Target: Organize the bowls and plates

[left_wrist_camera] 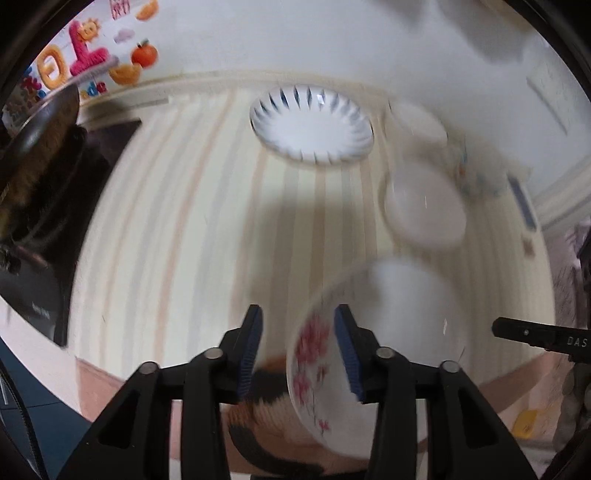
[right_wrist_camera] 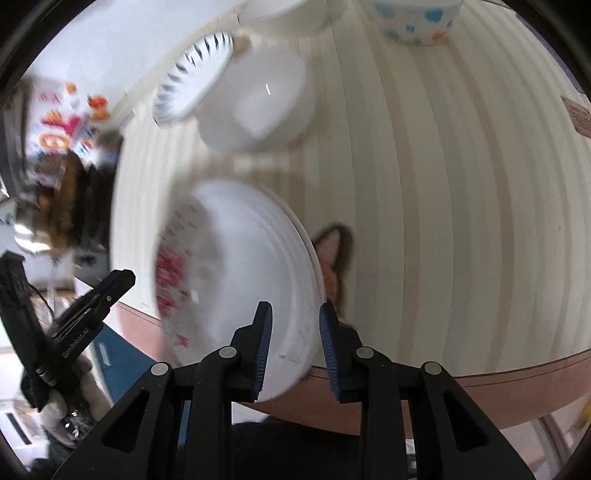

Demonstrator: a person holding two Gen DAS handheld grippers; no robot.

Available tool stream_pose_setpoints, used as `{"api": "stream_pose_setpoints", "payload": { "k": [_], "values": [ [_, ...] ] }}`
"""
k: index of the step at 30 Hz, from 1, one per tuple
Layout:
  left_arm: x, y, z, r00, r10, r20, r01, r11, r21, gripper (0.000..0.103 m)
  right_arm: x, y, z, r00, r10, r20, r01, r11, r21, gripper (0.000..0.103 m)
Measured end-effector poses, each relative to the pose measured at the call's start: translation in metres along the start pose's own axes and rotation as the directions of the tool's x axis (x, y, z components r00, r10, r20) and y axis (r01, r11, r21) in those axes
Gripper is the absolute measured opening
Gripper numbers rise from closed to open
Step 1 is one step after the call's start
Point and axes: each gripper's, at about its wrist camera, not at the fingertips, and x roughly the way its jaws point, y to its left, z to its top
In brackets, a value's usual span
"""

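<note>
1. Flowered bowl (left_wrist_camera: pixel 373 354), white with pink blossoms outside, is seen tilted at lower centre-right of the left wrist view, above the table's near edge; in the right wrist view it fills the lower centre-left.
2. Left gripper (left_wrist_camera: pixel 298 350) is spread apart; the bowl's rim sits between its blue pads, though motion blur makes it unclear whether either pad touches it.
3. Right gripper (right_wrist_camera: pixel 295 350) is clamped over the bowl's near rim, one pad inside and one outside; the jaws are only partly closed because the wall is between them.
4. Blue-dashed plate (left_wrist_camera: pixel 311 123) is seen at upper centre of the left view, lying flat on the striped tablecloth (left_wrist_camera: pixel 177 229); in the right view it is at upper left.
5. Plain white bowl (right_wrist_camera: pixel 255 107) is placed just beside the dashed plate in the right view, upper centre.
6. Dotted bowl (right_wrist_camera: pixel 415 20), with blue and orange spots, is cut off by the top edge of the right view.
7. Cat ear (right_wrist_camera: pixel 330 254), orange and brown, is seen poking out behind the held bowl at centre of the right view.
8. Colourful wall stickers (left_wrist_camera: pixel 85 55) are visible at upper left of the left view.
</note>
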Motion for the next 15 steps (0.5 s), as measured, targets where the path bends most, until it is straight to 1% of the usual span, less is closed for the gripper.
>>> {"api": "stream_pose_setpoints", "payload": {
  "k": [2, 4, 5, 6, 7, 8, 10, 13, 15],
  "values": [
    [-0.001, 0.008, 0.033, 1.0, -0.016, 0.02, 0.016, 1.0, -0.026, 0.047, -0.018, 0.014, 0.021, 0.998, 0.033, 0.054, -0.032, 0.999, -0.017, 0.03],
    [0.008, 0.018, 0.07, 0.999, 0.005, 0.037, -0.003, 0.999, -0.041, 0.047, -0.03, 0.035, 0.052, 0.99, 0.087, 0.11, -0.083, 0.996, -0.046, 0.03],
    [0.014, 0.021, 0.085, 0.999, 0.011, 0.043, -0.009, 0.999, -0.048, 0.047, -0.034, 0.045, 0.07, 0.984, 0.113, 0.136, -0.105, 0.993, -0.061, 0.032],
    [0.021, 0.027, 0.1, 0.999, 0.011, 0.047, -0.008, 0.999, -0.054, 0.047, -0.031, 0.058, 0.096, 0.98, 0.128, 0.152, -0.115, 0.989, -0.088, 0.037],
    [0.033, 0.033, 0.119, 0.999, 0.008, 0.042, -0.005, 0.998, -0.061, 0.047, -0.029, 0.064, 0.11, 0.979, 0.123, 0.163, -0.109, 0.99, -0.095, 0.037],
    [0.04, 0.038, 0.129, 0.999, 0.01, 0.034, -0.007, 0.997, -0.072, 0.047, -0.021, 0.072, 0.134, 0.978, 0.106, 0.181, -0.09, 0.991, -0.099, 0.037],
    [0.065, 0.049, 0.155, 1.0, 0.0, 0.011, 0.001, 0.995, -0.101, 0.047, 0.001, 0.082, 0.17, 0.982, 0.087, 0.17, -0.07, 0.992, -0.105, 0.037],
    [0.096, 0.057, 0.18, 1.0, -0.005, -0.021, 0.002, 0.993, -0.12, 0.047, 0.039, 0.087, 0.212, 0.99, 0.042, 0.132, -0.028, 0.994, -0.103, 0.037],
    [0.118, 0.062, 0.19, 0.999, 0.005, -0.05, -0.011, 0.993, -0.117, 0.047, 0.062, 0.09, 0.232, 0.993, 0.012, 0.115, 0.0, 0.994, -0.107, 0.037]
  ]
}}
